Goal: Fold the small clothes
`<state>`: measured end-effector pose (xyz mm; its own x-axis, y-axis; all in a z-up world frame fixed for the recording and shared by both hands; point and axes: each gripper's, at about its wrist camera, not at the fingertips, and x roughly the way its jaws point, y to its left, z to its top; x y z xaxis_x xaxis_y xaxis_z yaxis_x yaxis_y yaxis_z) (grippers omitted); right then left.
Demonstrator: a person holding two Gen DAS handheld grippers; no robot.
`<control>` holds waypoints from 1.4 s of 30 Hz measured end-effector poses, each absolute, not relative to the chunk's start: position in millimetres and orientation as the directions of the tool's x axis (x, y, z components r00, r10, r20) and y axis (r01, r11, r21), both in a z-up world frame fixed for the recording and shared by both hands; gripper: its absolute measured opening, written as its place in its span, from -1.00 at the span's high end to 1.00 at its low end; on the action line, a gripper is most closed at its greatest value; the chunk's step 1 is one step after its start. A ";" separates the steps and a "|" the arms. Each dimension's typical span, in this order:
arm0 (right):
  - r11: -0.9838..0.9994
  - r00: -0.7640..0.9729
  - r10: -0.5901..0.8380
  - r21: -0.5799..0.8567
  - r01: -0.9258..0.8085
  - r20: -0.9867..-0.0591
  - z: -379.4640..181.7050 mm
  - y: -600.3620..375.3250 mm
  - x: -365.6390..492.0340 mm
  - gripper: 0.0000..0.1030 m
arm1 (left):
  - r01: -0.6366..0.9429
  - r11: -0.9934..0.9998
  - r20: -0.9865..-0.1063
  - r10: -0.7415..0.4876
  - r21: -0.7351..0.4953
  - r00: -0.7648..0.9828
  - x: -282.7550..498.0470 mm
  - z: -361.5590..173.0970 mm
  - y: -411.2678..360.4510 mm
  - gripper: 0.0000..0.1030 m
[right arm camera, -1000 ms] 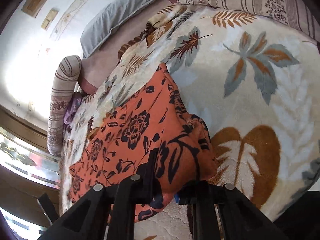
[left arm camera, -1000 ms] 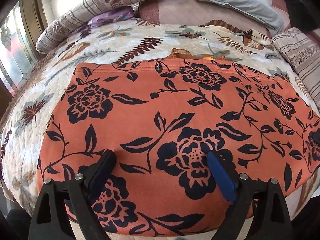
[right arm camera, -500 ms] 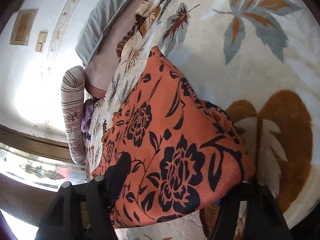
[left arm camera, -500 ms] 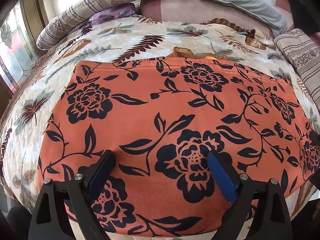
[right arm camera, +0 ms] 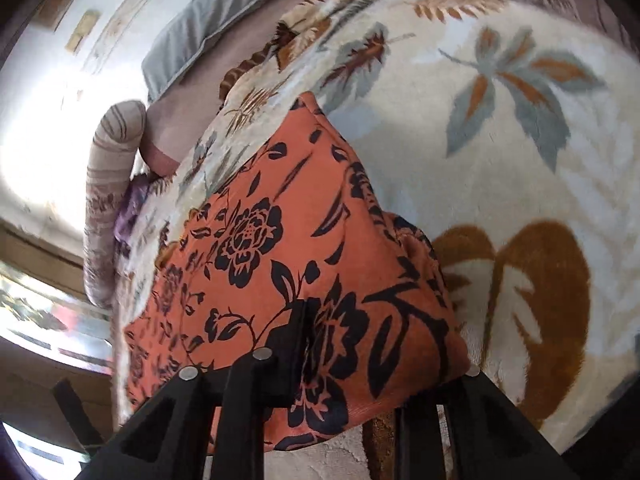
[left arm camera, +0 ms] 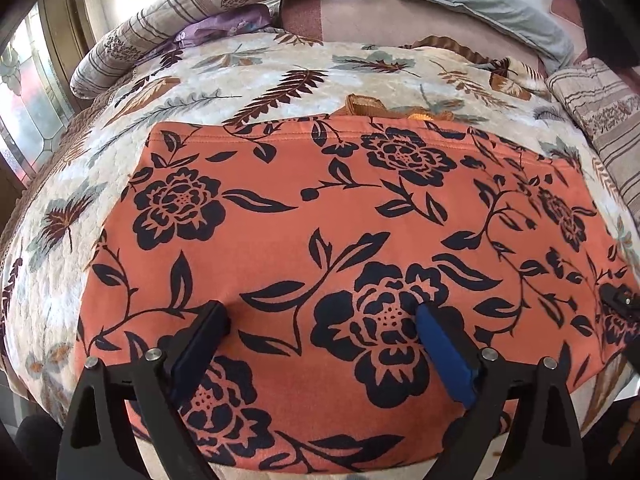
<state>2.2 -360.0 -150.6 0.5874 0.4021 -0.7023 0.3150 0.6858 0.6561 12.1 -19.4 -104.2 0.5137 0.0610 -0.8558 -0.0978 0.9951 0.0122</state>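
An orange garment with a dark floral print (left arm camera: 340,216) lies spread flat on the leaf-patterned blanket (left arm camera: 248,76). My left gripper (left arm camera: 320,320) is open, its two fingers resting wide apart on the garment's near part. In the right wrist view the garment's right end (right arm camera: 304,248) bunches up over my right gripper (right arm camera: 352,344). One finger (right arm camera: 292,340) lies on top of the cloth and the other is hidden beneath it. The jaws stand partly closed around the cloth edge. The right gripper's tip also shows at the right edge of the left wrist view (left arm camera: 620,300).
Striped bolster pillows (left arm camera: 192,12) and a grey pillow (left arm camera: 480,4) lie at the head of the bed. A purple cloth (left arm camera: 224,28) sits by the bolster. Another striped pillow (left arm camera: 600,112) is at the right. A window (left arm camera: 24,112) is on the left.
The right gripper opened half a second ago and has now narrowed again around the garment's right end. The left gripper has stayed open on the cloth, shifting slightly.
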 end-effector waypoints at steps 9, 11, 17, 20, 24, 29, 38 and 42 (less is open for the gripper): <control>0.594 0.610 0.473 0.741 0.313 -0.636 -155.4 -369.9 7.9 0.35 | -0.072 0.995 -0.839 0.100 0.073 0.534 13.0 -119.2 -26.2 -0.96; 0.633 0.584 0.452 0.704 0.322 -0.674 -152.8 -366.6 12.7 0.55 | -0.078 0.996 -0.853 0.080 0.046 0.515 13.8 -113.5 -22.0 -0.94; 0.732 0.571 0.368 0.607 0.308 -0.734 -136.7 -353.7 16.3 0.59 | -0.094 0.994 -0.856 0.097 0.057 0.507 9.9 -123.0 -15.5 -0.95; 0.673 0.568 0.398 0.650 0.353 -0.720 -149.1 -358.0 17.8 0.41 | -0.069 0.997 -0.851 0.076 0.047 0.519 9.9 -114.5 -13.7 -0.96; 0.762 0.561 0.335 0.568 0.310 -0.757 -128.2 -347.4 25.7 0.63 | -0.109 0.991 -0.829 0.001 -0.072 0.559 0.0 -88.3 15.6 -0.96; 0.929 0.683 0.226 0.365 0.065 -0.694 -24.8 -260.5 29.1 0.66 | -0.271 0.947 -0.748 0.055 -0.170 0.662 -31.6 -48.9 105.2 -0.96; 0.918 0.576 0.308 0.078 -0.388 -0.757 -37.8 -4.7 -8.9 0.66 | -0.618 0.748 -0.751 0.258 -0.243 0.608 -83.9 -86.9 256.2 -0.96; 0.911 0.527 0.230 -0.009 -0.411 -0.818 -90.8 33.7 -13.2 0.63 | -0.604 0.745 -0.761 0.209 -0.283 0.614 -86.4 -97.7 264.4 -0.93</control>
<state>-13.2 33.7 -90.8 0.5268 0.2301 -0.8182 -0.4114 0.9114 -0.0086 -86.4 264.4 -97.7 0.6144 0.2090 -0.7608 -0.6039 0.7452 -0.2829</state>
